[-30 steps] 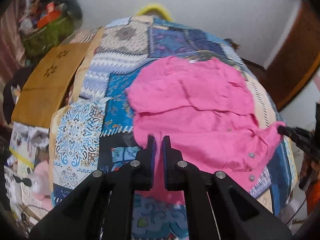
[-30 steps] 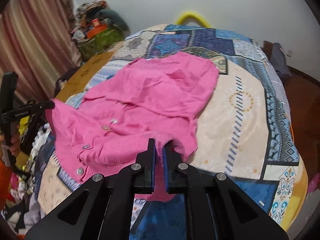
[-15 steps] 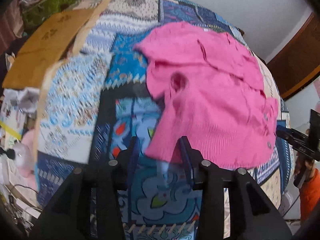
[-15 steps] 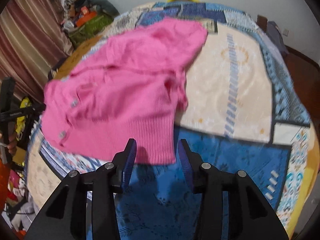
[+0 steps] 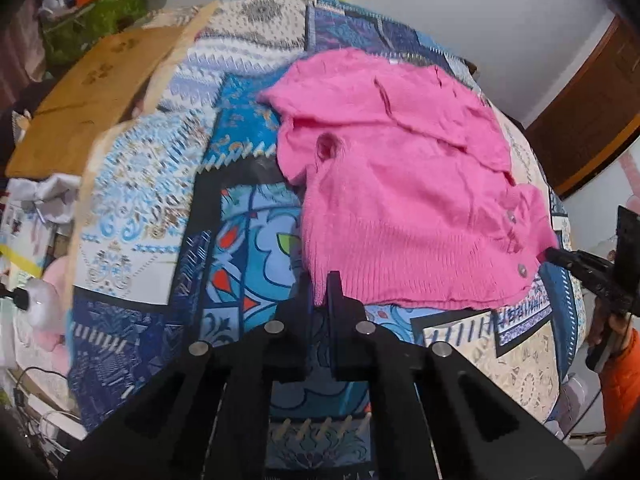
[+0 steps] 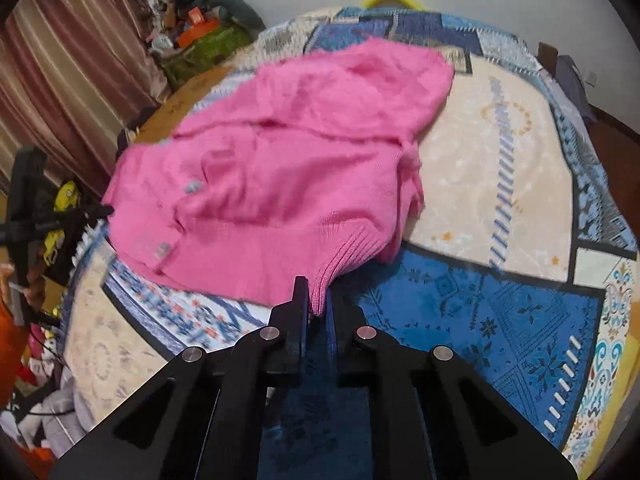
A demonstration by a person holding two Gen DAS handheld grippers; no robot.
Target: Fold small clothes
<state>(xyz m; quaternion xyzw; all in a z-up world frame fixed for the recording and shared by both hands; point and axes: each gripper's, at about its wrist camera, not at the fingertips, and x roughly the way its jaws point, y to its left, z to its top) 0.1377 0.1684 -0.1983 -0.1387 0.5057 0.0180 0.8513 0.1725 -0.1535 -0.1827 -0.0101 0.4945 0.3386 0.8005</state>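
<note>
Folding step: both grippers are pinched on the near hem of the pink cardigan (image 5: 404,184), one at each lower corner, so I judge this as the start of a fold, with the hem taken up and nothing turned over yet.
Left gripper (image 5: 319,294): its fingers stand close together with a thin piece of the ribbed hem between them, at the near left corner of the garment; the grip looks shallow, only on the edge.
Right gripper (image 6: 318,298): clamped on the ribbed hem at the near right corner; the knit rises from the bed into the fingers like a small tent. In the left wrist view this gripper shows at the far right edge, touching the button side of the garment.
Place of the cardigan: it lies on the patchwork bedspread (image 6: 500,300), spread mostly flat across the middle of the bed, with the collar at the far side and the hem at the near side. Some grey buttons (image 5: 522,269) show near the right corner.
State of the cloth: not smooth. A sleeve seems to be folded inward on the left side and there are wrinkles in the middle, so I think the shape is not yet tidy.
Next move, my judgement: it calls for lifting both corners together at equal height and carrying the hem toward the far collar edge, keeping the cloth stretched between the two grippers so that it does not sag.
Risk: the thin hold of the left gripper may slip from the knit when the cloth is pulled.
</note>
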